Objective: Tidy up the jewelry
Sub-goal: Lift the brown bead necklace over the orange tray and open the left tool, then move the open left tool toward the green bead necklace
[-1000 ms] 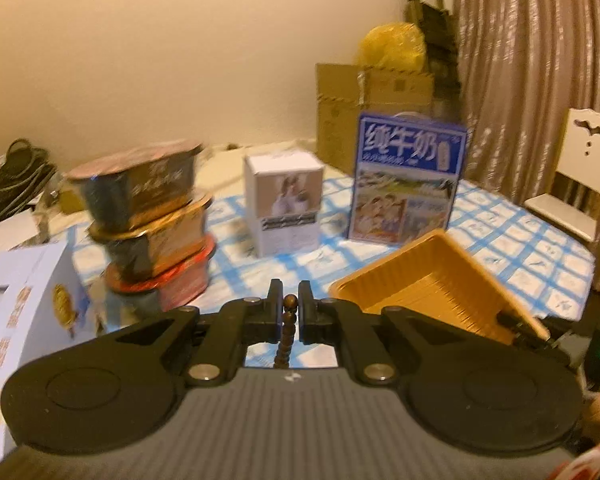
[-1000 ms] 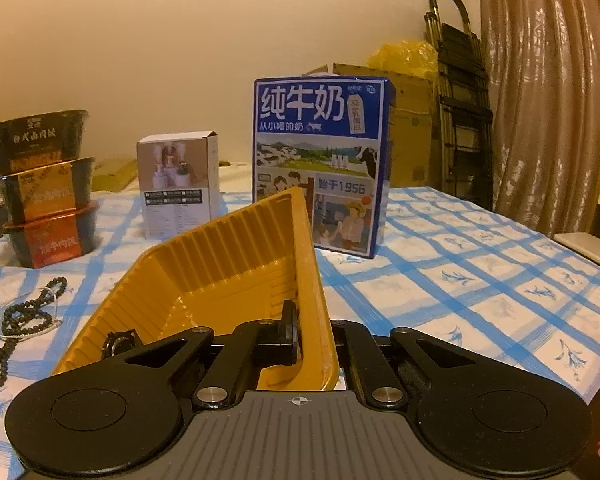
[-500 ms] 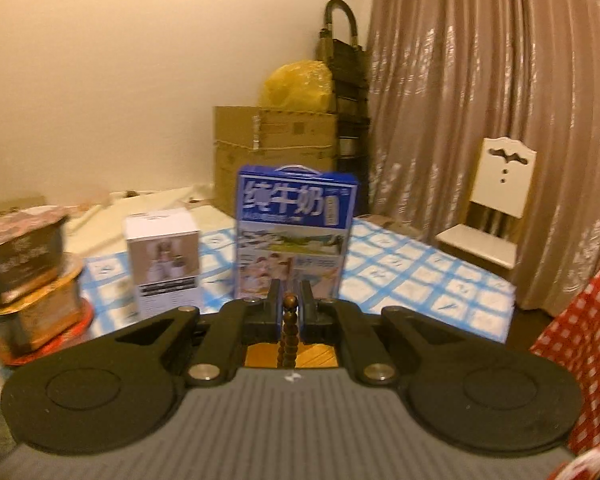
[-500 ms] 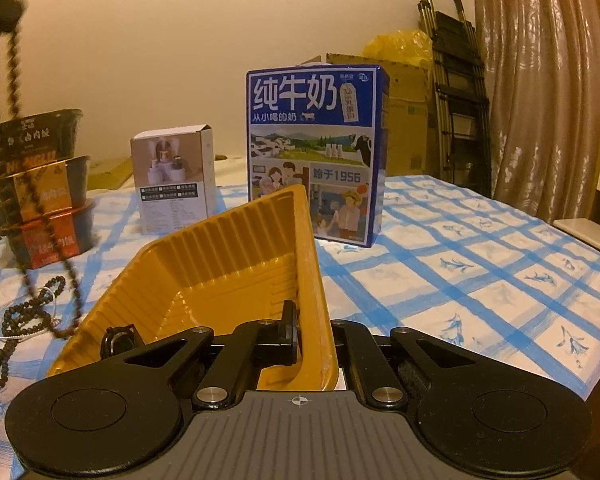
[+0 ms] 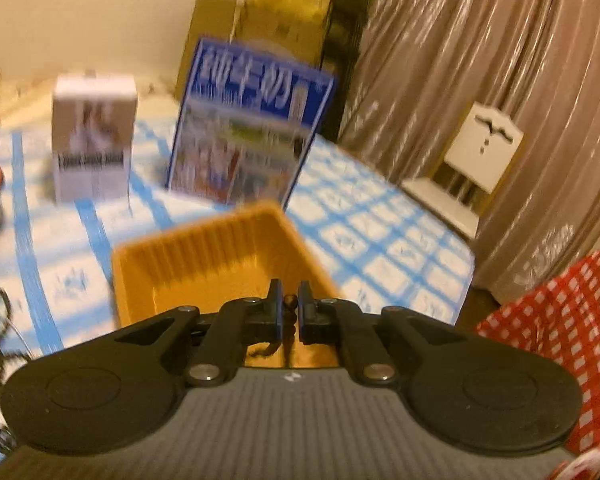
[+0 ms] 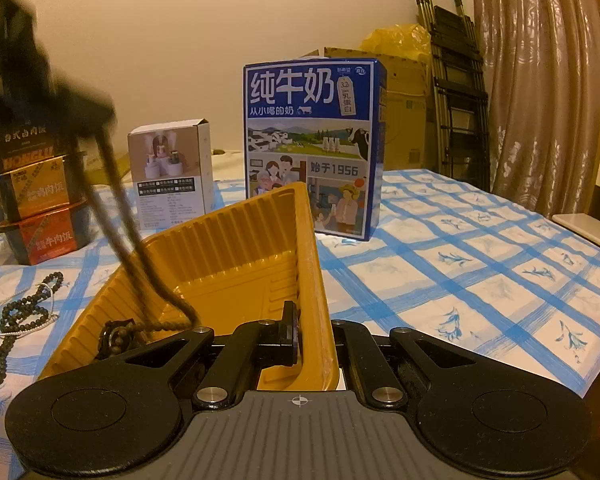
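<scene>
Dark beads of a bead necklace are pinched by the left gripper above the yellow tray, into which the strand's end is draped, while the tray's near rim is clamped by the right gripper.

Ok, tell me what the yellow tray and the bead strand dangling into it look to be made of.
Yellow tray: thin moulded plastic by the look, with ribbed walls and a slight sheen. Bead strand: small dark brown round beads, possibly wood or seed; motion blur hides the finish.
</scene>
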